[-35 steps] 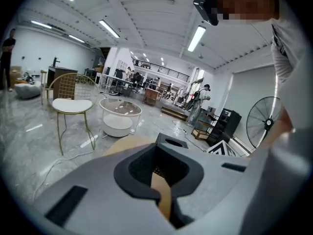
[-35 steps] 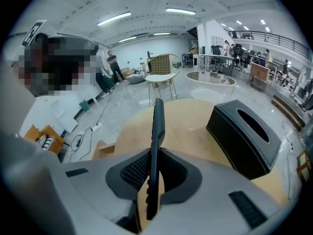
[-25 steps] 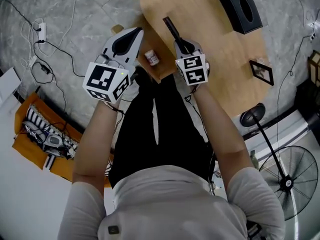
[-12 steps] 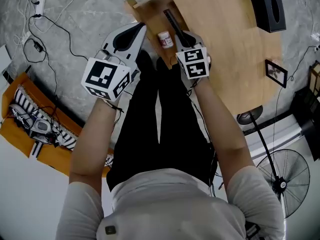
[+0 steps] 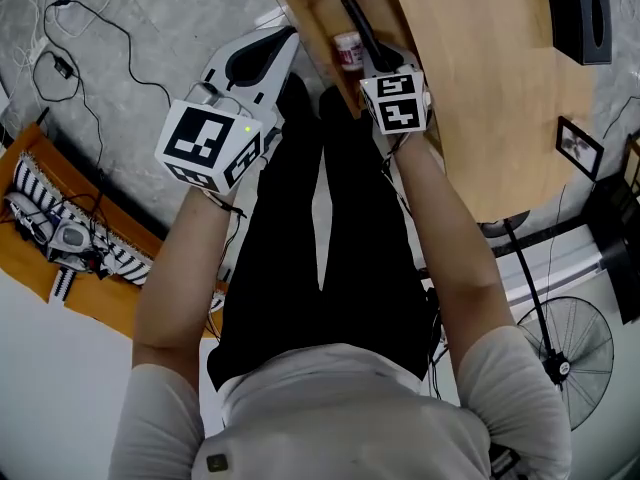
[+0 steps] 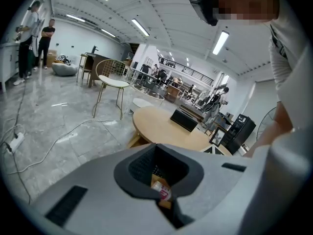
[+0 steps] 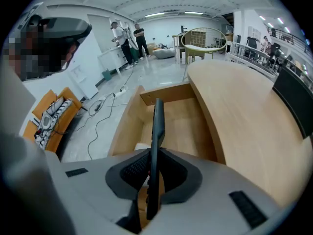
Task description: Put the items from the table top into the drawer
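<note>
My right gripper [image 5: 373,60] is shut on a long black remote control [image 5: 357,23], held on edge and pointing into the open wooden drawer [image 5: 308,3]. In the right gripper view the remote [image 7: 157,126] stands upright between the dark pads, over the drawer's floor [image 7: 178,119]. A small white bottle with a red label [image 5: 348,50] sits in the drawer just left of the remote. My left gripper [image 5: 284,42] hangs left of the drawer, over the floor, its jaws together and nothing in them. Through its gap, the left gripper view shows the bottle [image 6: 162,193].
The round wooden table [image 5: 470,88] carries a black tissue box [image 5: 582,13] and a small picture frame [image 5: 578,146]. Cables [image 5: 90,38] trail over the grey floor. An orange tray of gear [image 5: 60,238] lies at left, a fan [image 5: 570,343] at lower right.
Both grippers have sunk and moved forward toward the drawer. The remote, still gripped, now reaches deeper into the drawer beside the bottle.
</note>
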### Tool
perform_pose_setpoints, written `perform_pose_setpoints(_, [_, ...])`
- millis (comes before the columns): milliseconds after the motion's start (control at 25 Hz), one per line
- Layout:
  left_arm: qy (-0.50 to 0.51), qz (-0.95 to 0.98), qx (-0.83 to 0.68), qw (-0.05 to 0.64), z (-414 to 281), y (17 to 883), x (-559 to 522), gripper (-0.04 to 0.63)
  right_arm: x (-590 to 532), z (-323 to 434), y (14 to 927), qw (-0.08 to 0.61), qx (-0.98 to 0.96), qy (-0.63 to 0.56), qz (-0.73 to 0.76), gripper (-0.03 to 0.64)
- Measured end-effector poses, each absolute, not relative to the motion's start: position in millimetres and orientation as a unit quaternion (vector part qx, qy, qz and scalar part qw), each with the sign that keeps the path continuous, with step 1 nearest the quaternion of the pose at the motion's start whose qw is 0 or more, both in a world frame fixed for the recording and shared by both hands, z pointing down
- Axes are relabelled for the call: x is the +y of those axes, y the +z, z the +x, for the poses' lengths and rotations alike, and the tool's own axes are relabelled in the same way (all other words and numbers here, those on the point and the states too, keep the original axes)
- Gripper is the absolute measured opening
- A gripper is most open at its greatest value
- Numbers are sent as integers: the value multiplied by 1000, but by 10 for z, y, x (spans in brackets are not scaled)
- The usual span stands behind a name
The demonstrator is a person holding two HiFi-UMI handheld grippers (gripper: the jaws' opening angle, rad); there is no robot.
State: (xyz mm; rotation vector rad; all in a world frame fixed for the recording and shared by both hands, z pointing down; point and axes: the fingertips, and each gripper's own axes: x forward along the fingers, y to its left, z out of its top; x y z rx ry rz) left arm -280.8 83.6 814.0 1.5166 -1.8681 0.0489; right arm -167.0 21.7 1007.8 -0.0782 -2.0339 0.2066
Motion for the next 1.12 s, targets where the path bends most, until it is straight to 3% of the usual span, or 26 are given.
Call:
perform_pose_setpoints(480, [13,585,-725,364,-2808,8222,864,9,190,-1625,10280,553,-829,87,-25,71])
perform_pose_setpoints(640, [10,585,-725,364,-2844,8223,837,9,178,-1683,10276,550,-830,87,-24,126])
perform_pose_setpoints(1120, [15,594,-728,343,-2880,7842,803,9,169,-1777,9794,515,-852,88,-15,129])
